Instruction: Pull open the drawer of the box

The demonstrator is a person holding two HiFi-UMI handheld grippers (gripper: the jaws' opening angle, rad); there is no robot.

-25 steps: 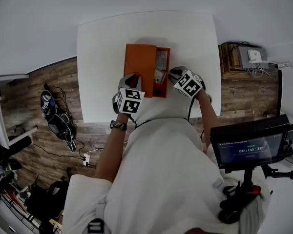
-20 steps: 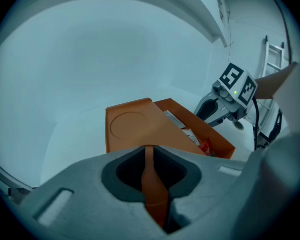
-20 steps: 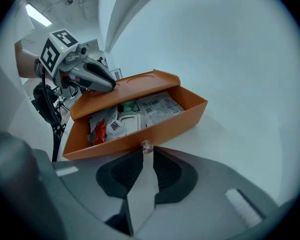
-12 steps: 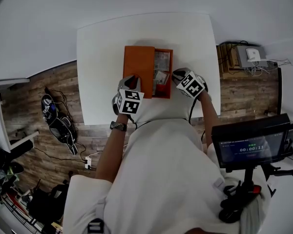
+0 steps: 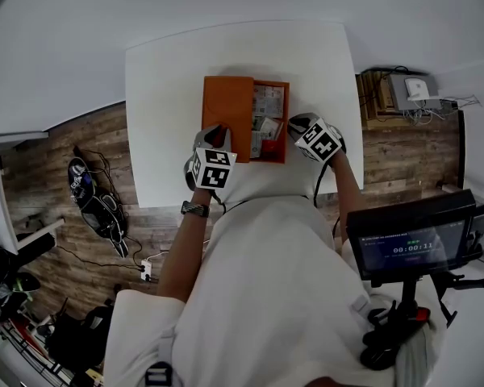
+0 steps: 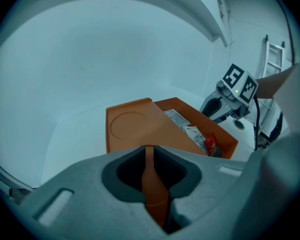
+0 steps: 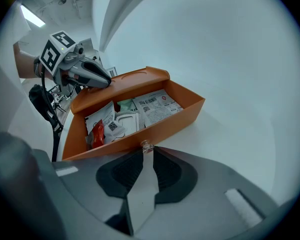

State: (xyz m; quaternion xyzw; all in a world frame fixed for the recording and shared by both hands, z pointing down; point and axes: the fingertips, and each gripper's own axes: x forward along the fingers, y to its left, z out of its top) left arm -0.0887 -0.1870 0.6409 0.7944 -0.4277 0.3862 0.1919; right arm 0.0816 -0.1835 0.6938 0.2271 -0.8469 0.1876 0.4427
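We see the drawer [image 5: 269, 123] slid out of the orange box [image 5: 227, 107] toward 3 o'clock in the head view, with paper packets [image 5: 266, 101] lying inside it. The box lies on the white bench [image 5: 165, 119], nearer its 6 o'clock edge. Our right hand-held gripper [image 7: 147, 153], at the drawer's 4 o'clock, is clenched on the small clear knob [image 7: 147, 145] on the drawer front. Our left hand-held gripper [image 6: 150, 154], at the box's 7 o'clock, clamps the box's near edge.

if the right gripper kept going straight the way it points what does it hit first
The drawer's clear knob, which is pinched at the right gripper's tips. Directly behind it is the orange drawer front, so it would likely push that back in.
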